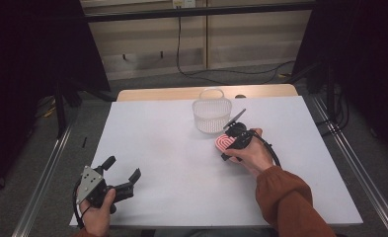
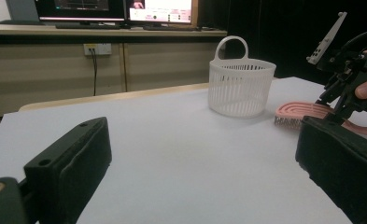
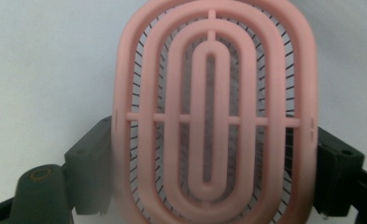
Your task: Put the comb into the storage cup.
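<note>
While the person's two hands rested on the white counter (image 1: 172, 163), the high view showed the right tool (image 1: 227, 143) lowered onto a pink oval brush (image 1: 222, 142), which lay on the counter right under that tool's tip. A white slatted basket (image 1: 212, 114) stood just beyond the right tool, close to the brush but not touching it as far as I could see. The left tool (image 1: 124, 170) sat well apart from all this, back at the person's near left corner, its two black jaws spread wide with nothing between them.

From the left gripper view, the left tool (image 2: 195, 154) was plainly open, bare counter (image 2: 181, 140) between its padded jaws. Ahead of it and off to its right stood the basket (image 2: 241, 86) with its loop handle upright, and beside that lay the brush (image 2: 297, 113), bristles down on the counter, with the right tool (image 2: 344, 100) directly over it in the person's hand.

In the right gripper view, the brush (image 3: 214, 112) lay between the right tool's (image 3: 214, 154) jaws, one dark jaw at each long side of the pink frame. The jaws stood right against its edges, though I could not tell whether the pads were actually pressing on it.
</note>
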`<state>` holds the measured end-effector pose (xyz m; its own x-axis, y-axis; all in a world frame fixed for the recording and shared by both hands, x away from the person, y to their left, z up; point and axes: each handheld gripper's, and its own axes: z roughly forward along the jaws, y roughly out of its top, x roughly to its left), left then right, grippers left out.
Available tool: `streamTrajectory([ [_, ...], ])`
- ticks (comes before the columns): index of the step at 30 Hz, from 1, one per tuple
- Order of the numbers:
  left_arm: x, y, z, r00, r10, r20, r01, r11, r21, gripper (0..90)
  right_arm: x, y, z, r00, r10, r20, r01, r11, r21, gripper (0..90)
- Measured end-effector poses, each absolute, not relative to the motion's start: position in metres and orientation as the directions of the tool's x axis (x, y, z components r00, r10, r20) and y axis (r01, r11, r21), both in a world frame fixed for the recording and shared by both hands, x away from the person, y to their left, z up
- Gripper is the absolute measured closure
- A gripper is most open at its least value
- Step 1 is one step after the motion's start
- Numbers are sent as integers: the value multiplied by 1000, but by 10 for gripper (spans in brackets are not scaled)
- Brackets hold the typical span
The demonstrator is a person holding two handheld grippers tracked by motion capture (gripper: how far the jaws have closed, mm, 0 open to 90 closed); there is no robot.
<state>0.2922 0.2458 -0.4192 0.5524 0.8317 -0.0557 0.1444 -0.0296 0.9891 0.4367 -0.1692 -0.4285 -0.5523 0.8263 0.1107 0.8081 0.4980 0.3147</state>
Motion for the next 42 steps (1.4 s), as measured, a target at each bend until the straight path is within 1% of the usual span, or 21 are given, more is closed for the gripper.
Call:
streamTrajectory([
  [1,292,246,-419,551,833,-53,143,-32,989,36,437,-169,-429,-549,829,111,811,496,310,157],
  [3,292,247,-419,553,831,-50,143,-36,989,35,437,-168,-431,-551,829,100,810,502,302,184],
  [12,292,247,-419,553,832,-50,143,-36,989,36,436,-168,-429,-533,840,102,823,487,292,192],
  [17,292,246,-419,555,830,-55,146,-32,989,35,436,-172,-428,-526,842,120,827,474,301,192],
  [32,292,247,-419,555,830,-53,146,-35,989,35,432,-176,-419,-530,841,113,817,471,332,194],
  [42,292,247,-419,555,831,-50,147,-39,988,36,429,-183,-409,-525,843,119,809,452,375,193],
])
